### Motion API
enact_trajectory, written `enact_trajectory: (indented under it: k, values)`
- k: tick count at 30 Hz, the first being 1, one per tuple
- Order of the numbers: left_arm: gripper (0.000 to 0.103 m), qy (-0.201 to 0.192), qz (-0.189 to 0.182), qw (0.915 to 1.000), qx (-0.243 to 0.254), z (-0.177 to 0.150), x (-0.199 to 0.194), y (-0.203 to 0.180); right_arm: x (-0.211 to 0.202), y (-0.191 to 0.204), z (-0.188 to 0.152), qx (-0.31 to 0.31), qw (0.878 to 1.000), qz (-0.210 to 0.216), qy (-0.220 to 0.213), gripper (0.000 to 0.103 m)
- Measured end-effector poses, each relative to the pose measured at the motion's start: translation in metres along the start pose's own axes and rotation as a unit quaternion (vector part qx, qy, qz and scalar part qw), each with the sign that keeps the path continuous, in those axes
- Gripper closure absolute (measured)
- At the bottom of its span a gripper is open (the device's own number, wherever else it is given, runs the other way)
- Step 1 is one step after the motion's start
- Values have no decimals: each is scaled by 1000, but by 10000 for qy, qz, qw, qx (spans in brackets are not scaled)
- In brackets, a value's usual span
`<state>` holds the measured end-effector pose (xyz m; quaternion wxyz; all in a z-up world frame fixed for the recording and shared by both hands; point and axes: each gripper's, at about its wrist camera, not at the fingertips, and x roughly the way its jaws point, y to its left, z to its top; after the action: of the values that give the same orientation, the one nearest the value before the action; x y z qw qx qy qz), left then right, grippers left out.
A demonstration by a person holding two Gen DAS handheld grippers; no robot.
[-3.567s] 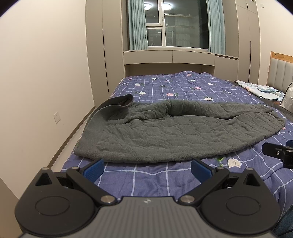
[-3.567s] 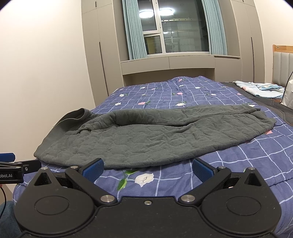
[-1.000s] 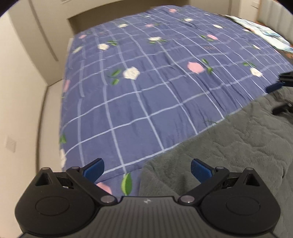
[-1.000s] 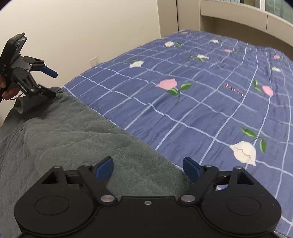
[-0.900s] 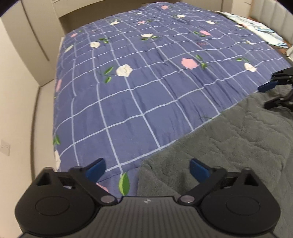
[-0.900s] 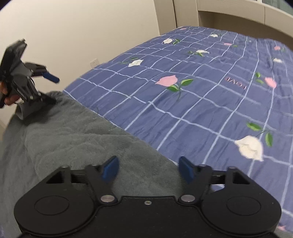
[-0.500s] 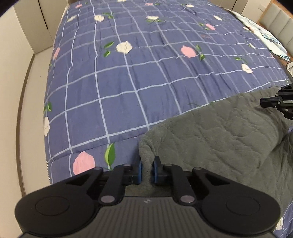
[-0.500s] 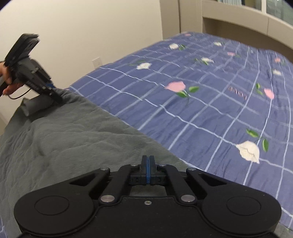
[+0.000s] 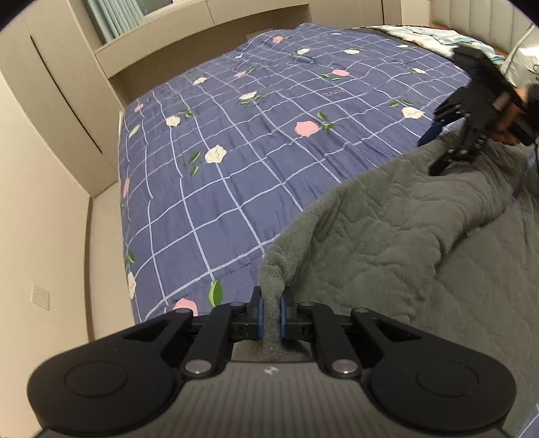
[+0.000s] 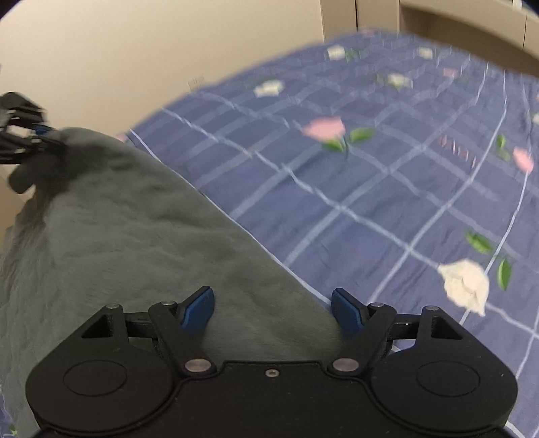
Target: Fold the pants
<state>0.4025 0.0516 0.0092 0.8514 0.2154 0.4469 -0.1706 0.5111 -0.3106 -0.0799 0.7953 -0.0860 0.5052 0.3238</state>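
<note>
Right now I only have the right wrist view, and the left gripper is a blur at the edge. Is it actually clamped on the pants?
Observer: Yes. The left gripper is shut on the edge of the grey quilted pants, with fabric pinched between its pads.
Operator: How does my right gripper look from that side?
Observer: The right gripper has its jaws opening, pinching nothing, beside a raised fold of the pants.
Operator: Anything else on the bed?
Observer: A light patterned cloth lies at the far corner, near the padded headboard.
</note>
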Motion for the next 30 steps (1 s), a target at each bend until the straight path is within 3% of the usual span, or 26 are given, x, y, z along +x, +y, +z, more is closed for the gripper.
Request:
enact_trajectory:
  k: [1, 2, 3, 4, 6, 10, 14, 17, 24, 30]
  values:
    - [95, -7, -46, 10000, -4, -1, -3, -3, 5, -3, -2, 62, 9999, 89, 74, 24]
    - [95, -36, -79, 10000, 17, -3, -6, -5, 7, -2, -3, 44, 9999, 113, 62, 33]
    - [95, -82, -64, 9999, 71, -4, -10, -7, 7, 0, -4, -5, 9999, 144, 50, 56]
    - [95, -109, -47, 9998, 135, -5, -13, -9, 6, 4, -5, -38, 9997, 231, 35, 64]
    - [95, -155, -9, 9997, 166, -8, -22, -10, -4, 21, -9, -327, 9994, 8, -82, 88]
    - [95, -335, 82, 9993, 155, -21, -52, -8, -43, 60, -25, -806, 9941, -568, -461, 91]
    - [95, -560, 91, 9980, 289, -45, -89, -12, -97, 115, -55, -669, 9798, -1510, -1127, 93]
    - [95, -659, 74, 9968, 440, -67, -113, -22, -131, 165, -85, -868, 9687, -1810, -1458, 93]
    - [95, -664, -64, 9965, 504, -130, -138, -55, -156, 253, -162, -942, 9595, -2090, -1638, 95]
    - [95, -490, -30, 9962, 715, -180, -128, -92, -132, 285, -221, -568, 9687, -2026, -1318, 96]
